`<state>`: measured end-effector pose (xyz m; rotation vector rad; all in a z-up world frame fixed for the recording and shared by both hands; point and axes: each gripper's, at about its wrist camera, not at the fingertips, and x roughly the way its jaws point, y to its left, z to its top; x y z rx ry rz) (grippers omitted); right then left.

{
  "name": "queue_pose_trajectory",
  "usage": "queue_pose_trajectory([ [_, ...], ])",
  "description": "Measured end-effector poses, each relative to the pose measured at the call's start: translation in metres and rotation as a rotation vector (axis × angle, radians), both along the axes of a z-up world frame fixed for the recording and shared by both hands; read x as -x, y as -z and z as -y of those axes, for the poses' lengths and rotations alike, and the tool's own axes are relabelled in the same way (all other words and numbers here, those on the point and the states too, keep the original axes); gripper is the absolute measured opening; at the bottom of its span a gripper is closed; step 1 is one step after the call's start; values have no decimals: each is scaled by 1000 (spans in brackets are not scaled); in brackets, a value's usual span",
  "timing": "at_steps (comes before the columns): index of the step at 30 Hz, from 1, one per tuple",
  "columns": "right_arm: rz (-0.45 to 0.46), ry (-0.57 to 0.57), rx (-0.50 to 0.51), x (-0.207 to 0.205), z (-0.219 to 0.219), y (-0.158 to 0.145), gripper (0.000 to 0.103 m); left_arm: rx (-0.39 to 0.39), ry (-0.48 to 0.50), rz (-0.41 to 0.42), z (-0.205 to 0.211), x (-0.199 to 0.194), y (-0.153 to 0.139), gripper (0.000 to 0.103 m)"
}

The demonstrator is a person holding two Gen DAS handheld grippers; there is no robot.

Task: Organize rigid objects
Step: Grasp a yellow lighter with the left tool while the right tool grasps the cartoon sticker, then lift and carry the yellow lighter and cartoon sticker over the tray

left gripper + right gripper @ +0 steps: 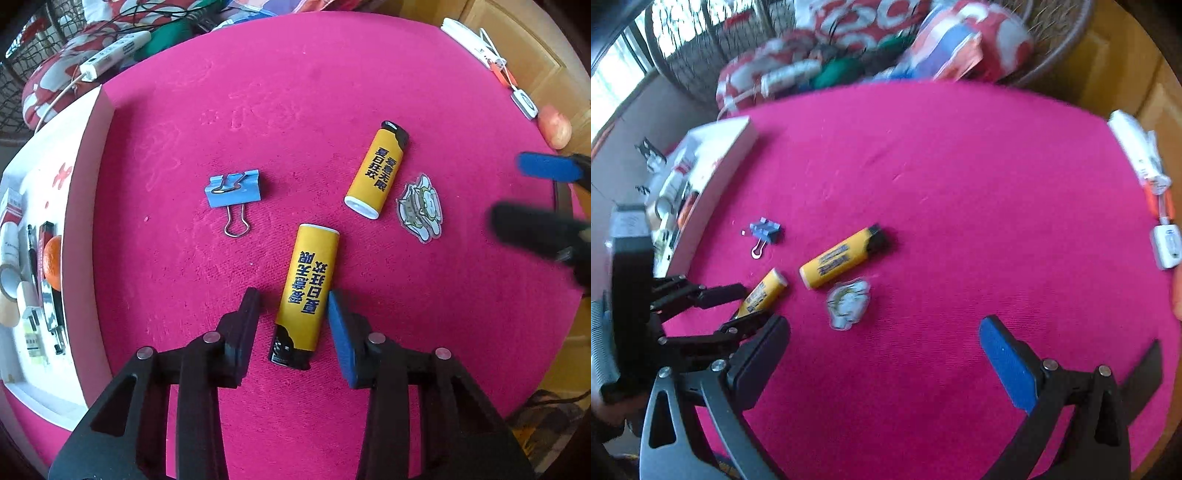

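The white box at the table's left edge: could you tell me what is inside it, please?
The white box holds an orange, a tape roll, small cartons and bottles. Its wall hides the near side, and things lower down are covered.

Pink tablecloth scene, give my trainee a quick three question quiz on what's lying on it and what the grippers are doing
1. True or false: both yellow lighters lie flat on the pink tablecloth.
2. Which thing lies between the left gripper jaws: A) blue binder clip, B) a yellow lighter, C) sticker?
3. Fill in: the right gripper jaws stand ____ and hold nothing.

Key: 1 true; 2 B; 3 open. The left pad still shows a gap to the lighter.
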<state>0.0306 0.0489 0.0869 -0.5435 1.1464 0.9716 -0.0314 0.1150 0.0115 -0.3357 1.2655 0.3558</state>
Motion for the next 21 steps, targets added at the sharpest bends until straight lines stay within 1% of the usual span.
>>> queue_pose_trajectory([
  [1,6,-7,9,3,-4,3,102,0,10,1,-5,-2,-2,37],
  [2,16,-13,15,4,-8,7,98,-4,19,2,-9,-2,-1,37],
  [3,23,-18,23,6,-11,10,89,-12,27,4,-12,0,1,37],
  [4,24,-22,36,8,-16,15,83,-21,32,6,-13,0,2,37],
  [5,19,-23,46,8,-18,20,70,-23,34,6,-14,0,1,36],
  [6,12,-22,55,8,-20,23,62,-25,35,5,-16,-1,2,31],
  [8,-2,-17,68,9,-24,29,59,-8,23,12,6,6,-8,25],
  [10,-10,-18,75,10,-27,34,52,13,11,21,1,5,-8,24],
  [11,-10,-23,80,13,-28,35,47,13,14,24,0,5,-9,24],
  [13,-13,-41,86,16,-30,38,43,7,22,27,0,4,-9,24],
  [14,-7,-50,92,17,-31,40,40,8,23,29,0,8,-8,24],
  [16,25,-73,91,21,-32,40,31,19,20,38,-1,10,-9,24],
  [19,-11,-62,66,16,-28,38,31,37,2,51,0,23,-11,24],
  [21,-22,-61,43,13,-23,32,30,43,-18,66,-8,31,-13,24],
])
